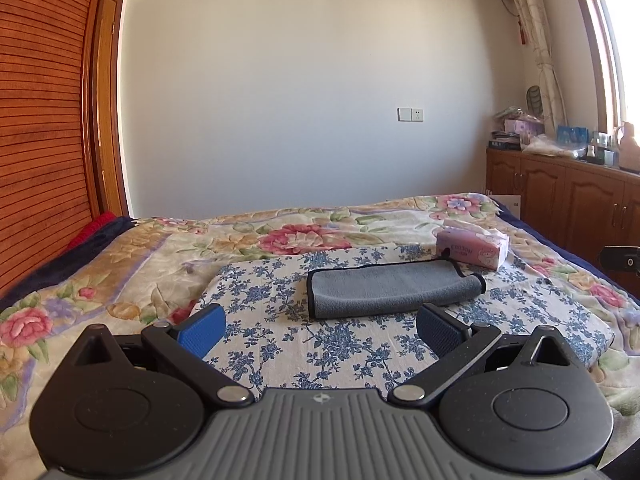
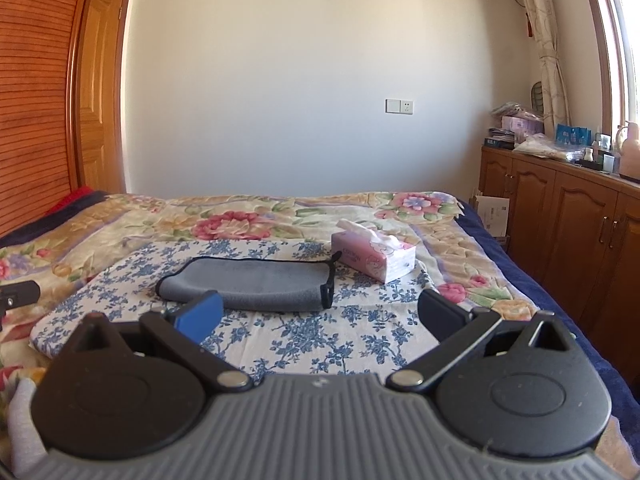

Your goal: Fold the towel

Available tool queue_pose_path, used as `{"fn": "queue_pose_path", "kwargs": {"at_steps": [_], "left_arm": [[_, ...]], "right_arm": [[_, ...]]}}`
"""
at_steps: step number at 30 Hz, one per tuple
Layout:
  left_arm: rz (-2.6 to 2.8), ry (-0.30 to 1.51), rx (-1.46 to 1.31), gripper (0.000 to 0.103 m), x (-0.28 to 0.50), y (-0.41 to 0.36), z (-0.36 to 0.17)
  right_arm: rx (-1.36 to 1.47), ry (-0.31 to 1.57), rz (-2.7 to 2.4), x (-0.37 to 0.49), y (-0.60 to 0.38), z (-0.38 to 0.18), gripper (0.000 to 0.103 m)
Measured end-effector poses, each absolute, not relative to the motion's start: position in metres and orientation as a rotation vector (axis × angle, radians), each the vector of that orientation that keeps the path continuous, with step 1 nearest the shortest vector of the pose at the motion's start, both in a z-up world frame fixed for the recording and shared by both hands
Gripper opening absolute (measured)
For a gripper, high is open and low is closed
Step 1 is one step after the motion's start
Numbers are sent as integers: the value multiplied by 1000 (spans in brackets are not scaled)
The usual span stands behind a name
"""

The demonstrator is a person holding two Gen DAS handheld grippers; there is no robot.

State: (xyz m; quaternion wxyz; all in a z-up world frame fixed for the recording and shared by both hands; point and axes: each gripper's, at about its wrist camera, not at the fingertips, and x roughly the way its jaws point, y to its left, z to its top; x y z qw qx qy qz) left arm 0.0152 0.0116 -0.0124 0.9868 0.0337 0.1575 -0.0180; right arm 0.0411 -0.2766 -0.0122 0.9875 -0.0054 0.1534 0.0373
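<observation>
The left gripper (image 1: 320, 330) is level, its jaws spread wide: the blue-padded finger (image 1: 202, 330) sits at 9 o'clock and the dark-padded finger (image 1: 438, 330) at 3 o'clock, with nothing between them. The right gripper (image 2: 320, 318) holds the same pose, jaws parted and empty, blue pad (image 2: 200, 318) at 9 o'clock, black finger (image 2: 440, 314) at 3 o'clock.

A home bedroom. Ahead of the fingers lies a bed (image 2: 472, 240) under a flowered blanket, with a blue-flowered cloth (image 2: 360, 328) spread over it and a tissue pack (image 2: 376, 258) beyond the right finger. Far right of the fingers, wooden cabinets (image 2: 560, 216) run below a curtained window (image 2: 624, 40), their top crowded with boxes and bottles. Far left stand a slatted wooden panel (image 1: 40, 120) and a door (image 2: 98, 80). A wall socket (image 1: 411, 114) sits straight ahead.
</observation>
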Motion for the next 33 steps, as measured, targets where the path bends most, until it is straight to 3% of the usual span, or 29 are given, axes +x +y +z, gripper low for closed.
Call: {"fn": "queue_pose_path", "kwargs": {"at_steps": [33], "left_arm": [[-39, 313, 80, 103, 14, 10, -13]], "right_arm": [[-13, 283, 69, 37, -276, -11, 103]]}}
